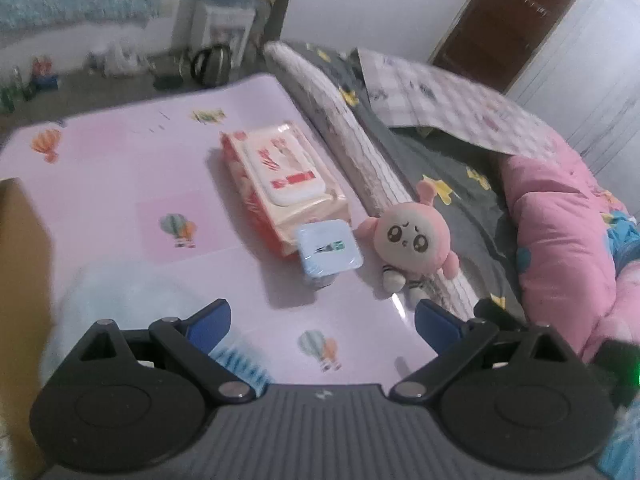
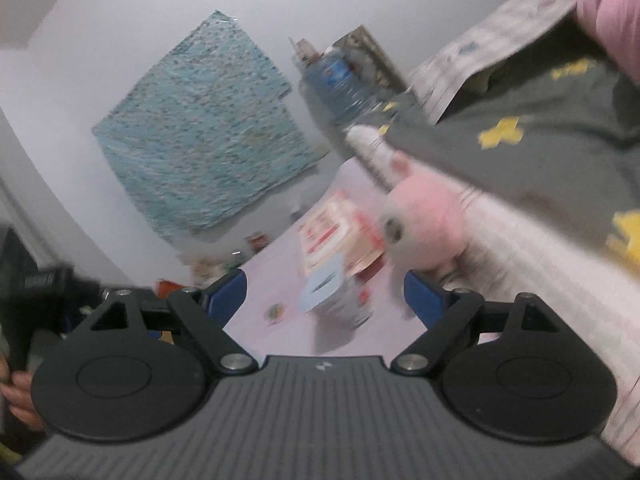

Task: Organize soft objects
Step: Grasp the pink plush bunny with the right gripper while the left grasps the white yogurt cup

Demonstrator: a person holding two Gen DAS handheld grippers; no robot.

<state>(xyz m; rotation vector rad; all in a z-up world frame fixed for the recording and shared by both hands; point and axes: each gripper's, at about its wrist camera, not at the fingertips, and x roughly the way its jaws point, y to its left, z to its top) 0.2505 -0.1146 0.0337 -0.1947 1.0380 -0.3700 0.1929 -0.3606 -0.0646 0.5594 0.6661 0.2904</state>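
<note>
A wet-wipe pack (image 1: 282,184), a small pale-blue box (image 1: 329,253) touching its near end and a pink plush doll (image 1: 412,240) at the bed-side edge are carried by the pink balloon-printed bench (image 1: 120,184).

Pink plush doll (image 1: 410,240) upright against bed edge (image 1: 362,152)

Dim, soft indoor light; right view motion-blurred (fisheye-bent edges).
</note>
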